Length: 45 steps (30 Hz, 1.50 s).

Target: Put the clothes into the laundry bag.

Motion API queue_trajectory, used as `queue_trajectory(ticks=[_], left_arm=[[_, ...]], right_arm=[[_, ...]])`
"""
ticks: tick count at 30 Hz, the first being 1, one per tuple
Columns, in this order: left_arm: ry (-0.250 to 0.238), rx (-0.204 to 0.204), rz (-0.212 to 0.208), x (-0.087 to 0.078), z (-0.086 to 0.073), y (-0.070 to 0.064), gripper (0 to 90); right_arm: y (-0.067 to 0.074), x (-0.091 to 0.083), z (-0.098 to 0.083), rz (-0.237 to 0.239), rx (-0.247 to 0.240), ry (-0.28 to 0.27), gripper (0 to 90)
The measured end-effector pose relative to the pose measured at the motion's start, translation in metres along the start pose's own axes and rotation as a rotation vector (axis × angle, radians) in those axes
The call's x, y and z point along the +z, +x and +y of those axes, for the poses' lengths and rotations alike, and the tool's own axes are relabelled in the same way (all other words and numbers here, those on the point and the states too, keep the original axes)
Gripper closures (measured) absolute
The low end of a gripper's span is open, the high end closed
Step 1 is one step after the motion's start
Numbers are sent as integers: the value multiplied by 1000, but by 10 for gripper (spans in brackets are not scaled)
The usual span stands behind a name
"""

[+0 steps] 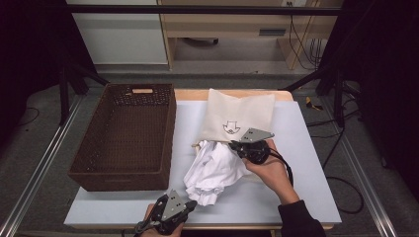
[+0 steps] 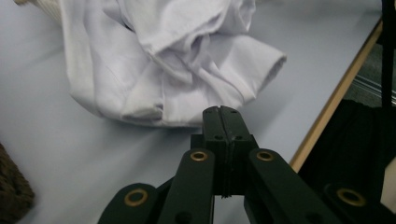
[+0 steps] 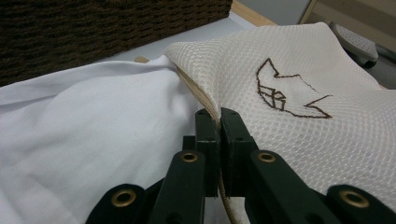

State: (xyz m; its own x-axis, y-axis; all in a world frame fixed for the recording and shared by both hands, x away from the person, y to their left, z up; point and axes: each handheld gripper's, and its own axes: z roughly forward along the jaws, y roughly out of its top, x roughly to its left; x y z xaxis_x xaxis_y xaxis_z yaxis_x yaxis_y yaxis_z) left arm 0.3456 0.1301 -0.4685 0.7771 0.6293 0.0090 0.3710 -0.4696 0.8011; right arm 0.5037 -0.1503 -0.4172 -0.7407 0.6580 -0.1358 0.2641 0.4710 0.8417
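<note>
A cream mesh bag [image 1: 239, 111] with a brown stitched emblem lies flat at the table's middle back. A crumpled white garment [image 1: 212, 170] spills out of its mouth toward the front. My right gripper [image 1: 232, 144] is shut on the bag's rim at the mouth; in the right gripper view the rim of the mesh bag [image 3: 299, 116] runs between the closed jaws of the gripper [image 3: 215, 114], with the white garment [image 3: 84, 126] to its left. My left gripper [image 1: 190, 203] sits near the table's front edge, shut with nothing between its jaws, its tips [image 2: 223, 111] just short of the garment [image 2: 163, 60].
A dark brown wicker basket [image 1: 123, 173] stands on the left of the pale blue table top [image 1: 306, 163], its inside bare. Its wall also appears in the right gripper view [image 3: 93, 28]. The table's wooden front edge [image 2: 327, 116] runs close to my left gripper.
</note>
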Motion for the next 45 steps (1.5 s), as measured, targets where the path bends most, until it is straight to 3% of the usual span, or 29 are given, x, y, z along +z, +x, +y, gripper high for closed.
queue_trajectory(ticks=[6,11,15,20,45], left_arm=[[29,-15,-14,12,-4,5,900],[37,-10,-23,35,8,10,900],[43,-36,-42,47,15,16,900],[57,-11,-21,54,24,17,900],[11,-7,-7,92,54,32,900]], right_arm=[[2,0,1,-1,-1,2,871],[2,0,2,-2,0,7,871],[4,0,1,0,-7,11,871],[6,1,2,0,-9,16,871],[13,0,15,29,-52,20,875]])
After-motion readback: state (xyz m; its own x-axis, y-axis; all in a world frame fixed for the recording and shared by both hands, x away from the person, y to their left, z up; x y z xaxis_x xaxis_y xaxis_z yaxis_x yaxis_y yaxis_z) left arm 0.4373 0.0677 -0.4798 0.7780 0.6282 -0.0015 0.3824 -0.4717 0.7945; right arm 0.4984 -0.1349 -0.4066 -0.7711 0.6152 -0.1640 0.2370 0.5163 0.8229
